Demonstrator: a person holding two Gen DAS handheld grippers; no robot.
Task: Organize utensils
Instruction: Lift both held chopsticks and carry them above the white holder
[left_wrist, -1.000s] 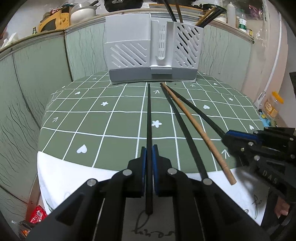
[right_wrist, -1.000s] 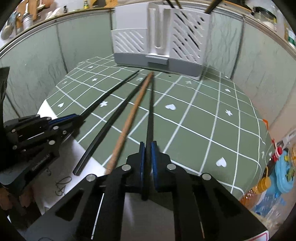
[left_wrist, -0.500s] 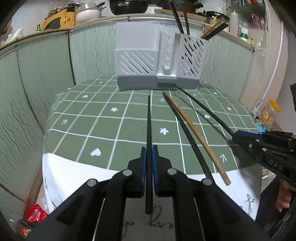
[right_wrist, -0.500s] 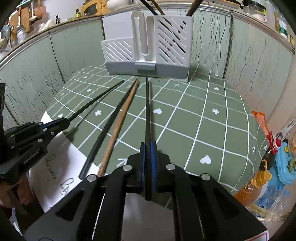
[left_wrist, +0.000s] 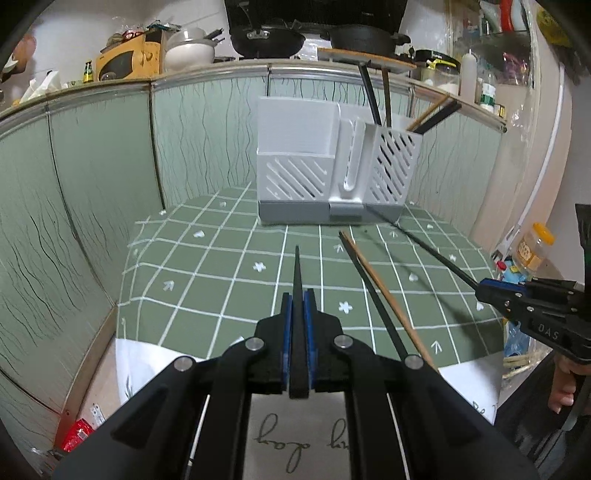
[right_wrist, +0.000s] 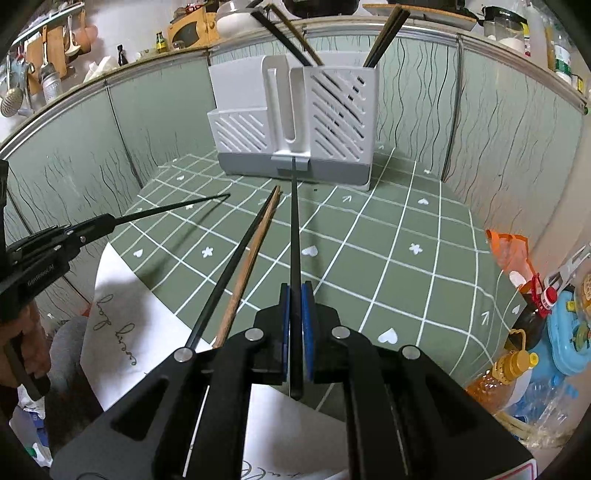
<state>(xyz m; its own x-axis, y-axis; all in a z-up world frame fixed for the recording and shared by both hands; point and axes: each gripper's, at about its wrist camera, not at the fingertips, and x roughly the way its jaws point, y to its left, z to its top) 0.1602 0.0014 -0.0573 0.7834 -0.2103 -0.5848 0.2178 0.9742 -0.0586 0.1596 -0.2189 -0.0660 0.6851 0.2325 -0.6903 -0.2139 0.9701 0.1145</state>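
I see a round table with a green cloth on it. The cloth has white lines, little hearts, stars and arrows. Near me a white sheet with curly writing covers the edge of the table. Green panels with wavy dark lines stand behind the table. Above them a shelf holds pots, pans, a yellow box and bottles. More bottles and blue things sit low down on the right side.

A grey rack stands at the far side of the table. Some chopsticks already stick up out of its right part.

My left tongs are squeezed tight on one black chopstick. It points toward the rack, up off the cloth. My right tongs are squeezed tight on another black stick. Its tip seems to reach the foot of the rack, in the middle.

Two more sticks lie on the cloth between my tongs: a third black one and a brown one. They lie side by side and their far ends touch.

A second ago both tongs were low, with the sticks lying flat along the cloth. Now both are higher up and I look down on the table from above. The rack looks farther from my left tongs than before. The two loose sticks have not moved.
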